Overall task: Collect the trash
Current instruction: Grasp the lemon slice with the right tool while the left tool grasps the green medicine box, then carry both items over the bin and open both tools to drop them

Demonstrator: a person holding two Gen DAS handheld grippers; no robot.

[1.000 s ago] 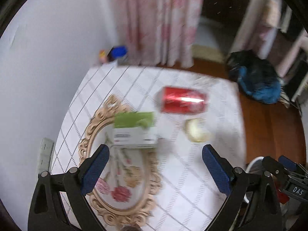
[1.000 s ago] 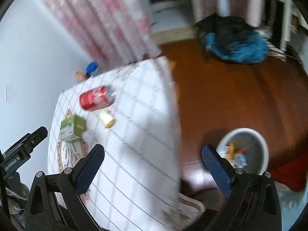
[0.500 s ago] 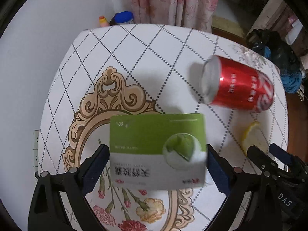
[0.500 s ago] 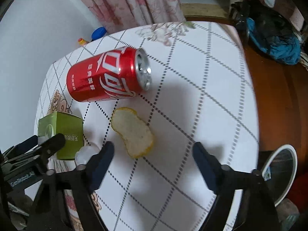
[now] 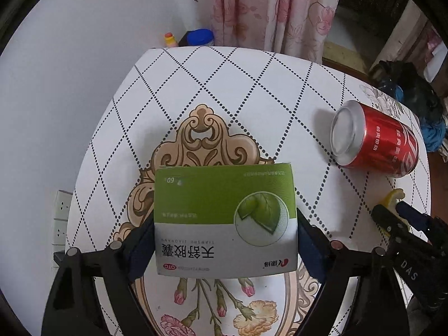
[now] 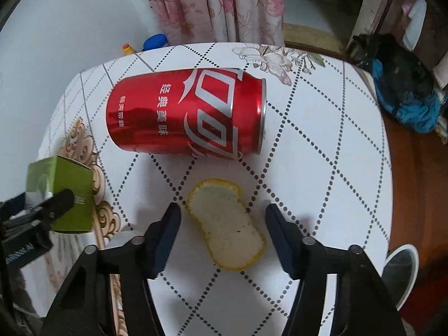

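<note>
Both tongs have closed in since half a second ago | left view: left tongs (image 5: 225, 247) are clamping the green box (image 5: 225, 219) on the bench (image 5: 252, 84), red can (image 5: 375, 142) lying at 2 o'clock | right view: right tongs (image 6: 222, 235) are standing apart, straddling the peel (image 6: 225, 226), can at 12 o'clock.

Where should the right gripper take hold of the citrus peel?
Grip the peel across its narrow width, coming from above with the right gripper as it stands. The peel lies flat, pith up, its long axis running away between the open fingers, so they probably need only close on its yellow rims.
</note>
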